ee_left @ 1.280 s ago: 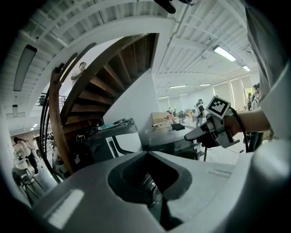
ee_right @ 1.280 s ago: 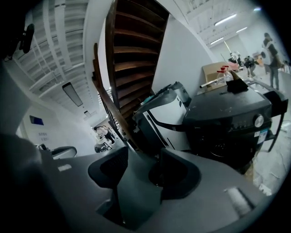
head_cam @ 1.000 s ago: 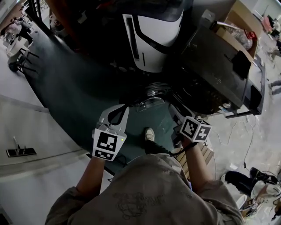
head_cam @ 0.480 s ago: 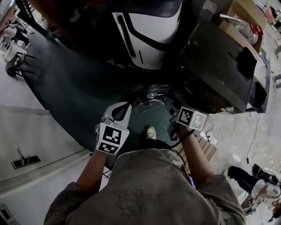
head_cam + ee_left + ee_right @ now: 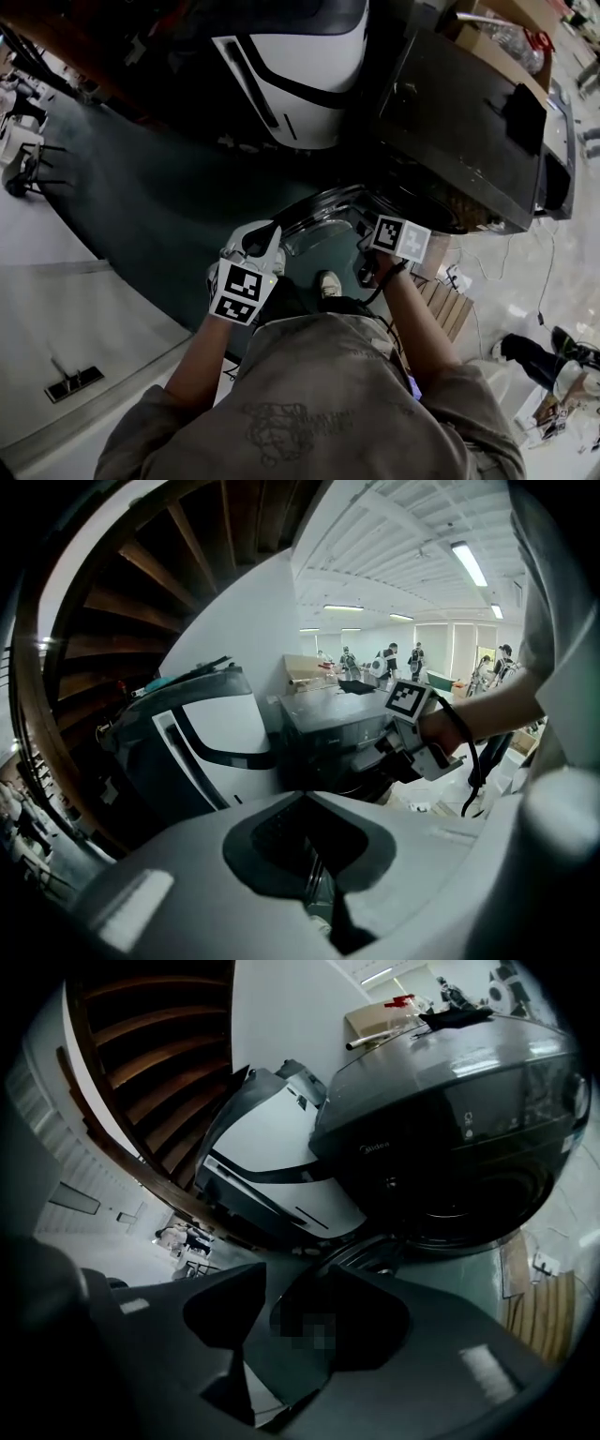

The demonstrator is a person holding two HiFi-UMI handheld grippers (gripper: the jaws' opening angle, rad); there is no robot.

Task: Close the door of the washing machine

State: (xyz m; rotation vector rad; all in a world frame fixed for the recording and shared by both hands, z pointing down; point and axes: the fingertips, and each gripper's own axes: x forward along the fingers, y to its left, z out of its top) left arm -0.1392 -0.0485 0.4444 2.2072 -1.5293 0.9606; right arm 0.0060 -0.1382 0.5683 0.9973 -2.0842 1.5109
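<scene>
Two hand-held grippers reach down toward one dark front-loading washer (image 5: pixel 469 122), seen from above over the person's shoulders. We count one door (image 5: pixel 319 211): round, with a glass centre, swung open from the washer's front. It hangs low over the green floor (image 5: pixel 150 206), between the two grippers.

The left gripper (image 5: pixel 302 797) sits just beside the door's left rim; we cannot tell whether it touches. Its jaws are clenched, tips meeting, with nothing between them.

The right gripper (image 5: pixel 297 1269) is near the door's right side, close to the washer's front. Its jaws are released and wide apart, though they have just been closing a little. They grip nothing; only the floor and the door's rim show through the gap.

Each gripper carries one cube (image 5: pixel 242 291) of black-and-white square markers, two cubes in all.

One white machine (image 5: pixel 291 75) with a curved black band stands just left of the washer. One brown box (image 5: pixel 487 47) shows beyond the washer's top. One shoe (image 5: pixel 326 284) is on the floor below the door. One set of wooden slats (image 5: pixel 450 305) lies to the right.

We can read one small pale brand word (image 5: pixel 375 1152) on the washer's front: "Midea". The marks beside it are too small to read.
</scene>
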